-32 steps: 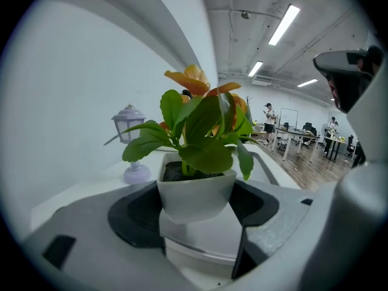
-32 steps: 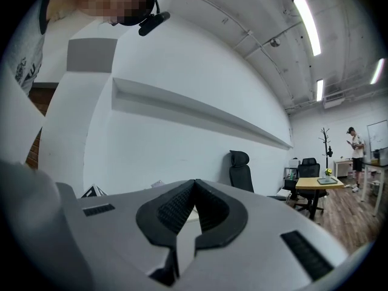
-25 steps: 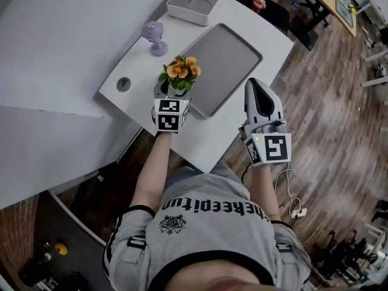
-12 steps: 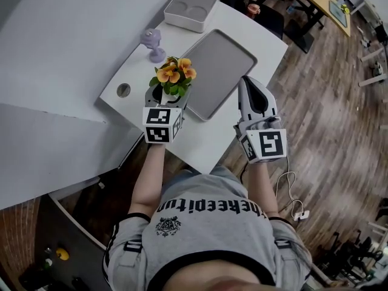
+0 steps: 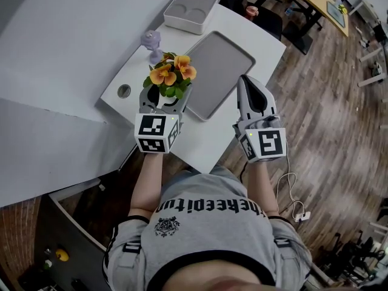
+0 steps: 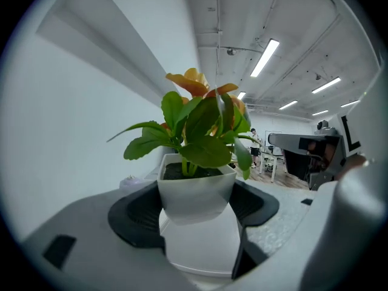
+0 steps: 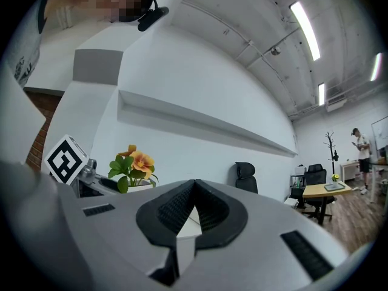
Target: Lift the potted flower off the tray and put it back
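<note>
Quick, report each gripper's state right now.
Left gripper: closed on the pot.
Right gripper: closed, holding nothing.

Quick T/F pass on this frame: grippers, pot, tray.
1. The left hand-held gripper is shut on the potted flower. True.
2. The potted flower stands on the tray. False: it is held to the left of the tray, and nothing sits on the tray.
3. The right hand-held gripper has its jaws together on nothing. True.
4. The small purple object lies on the tray. False: it stands on the table, beside the tray.
</note>
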`<control>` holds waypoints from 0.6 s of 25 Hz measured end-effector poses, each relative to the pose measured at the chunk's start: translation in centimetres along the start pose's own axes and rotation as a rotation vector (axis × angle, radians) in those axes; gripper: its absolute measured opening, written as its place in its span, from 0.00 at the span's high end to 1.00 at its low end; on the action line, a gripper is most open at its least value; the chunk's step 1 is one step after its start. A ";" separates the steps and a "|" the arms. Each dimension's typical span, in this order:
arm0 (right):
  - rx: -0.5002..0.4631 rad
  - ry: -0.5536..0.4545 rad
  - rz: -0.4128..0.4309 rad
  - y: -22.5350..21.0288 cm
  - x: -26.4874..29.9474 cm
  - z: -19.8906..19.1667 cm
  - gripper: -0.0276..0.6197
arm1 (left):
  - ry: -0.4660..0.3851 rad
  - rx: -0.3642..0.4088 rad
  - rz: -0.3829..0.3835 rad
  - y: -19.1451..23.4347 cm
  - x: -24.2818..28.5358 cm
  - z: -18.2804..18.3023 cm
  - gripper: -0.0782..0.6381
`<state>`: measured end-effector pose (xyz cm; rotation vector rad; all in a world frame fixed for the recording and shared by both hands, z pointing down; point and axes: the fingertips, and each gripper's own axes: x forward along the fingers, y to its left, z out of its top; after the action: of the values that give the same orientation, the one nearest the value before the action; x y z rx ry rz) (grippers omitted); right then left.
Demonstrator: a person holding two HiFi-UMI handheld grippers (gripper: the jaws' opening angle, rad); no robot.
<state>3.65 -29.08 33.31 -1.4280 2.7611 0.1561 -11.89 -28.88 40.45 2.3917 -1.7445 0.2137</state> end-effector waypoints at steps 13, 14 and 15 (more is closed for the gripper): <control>-0.004 -0.029 -0.023 -0.4 -1.1 1.4 0.96 | -0.084 -0.002 -0.032 -1.1 -2.9 4.4 0.42; -0.004 -0.031 -0.022 -0.5 -1.1 1.5 0.96 | -0.089 -0.005 -0.032 -1.1 -3.0 4.5 0.42; -0.004 -0.033 -0.021 -0.5 -1.1 1.5 0.96 | -0.092 -0.008 -0.031 -1.2 -3.0 4.5 0.42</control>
<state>4.66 -28.29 31.86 -1.4418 2.7198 0.1824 -11.65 -26.72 35.32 2.4578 -1.7412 0.0940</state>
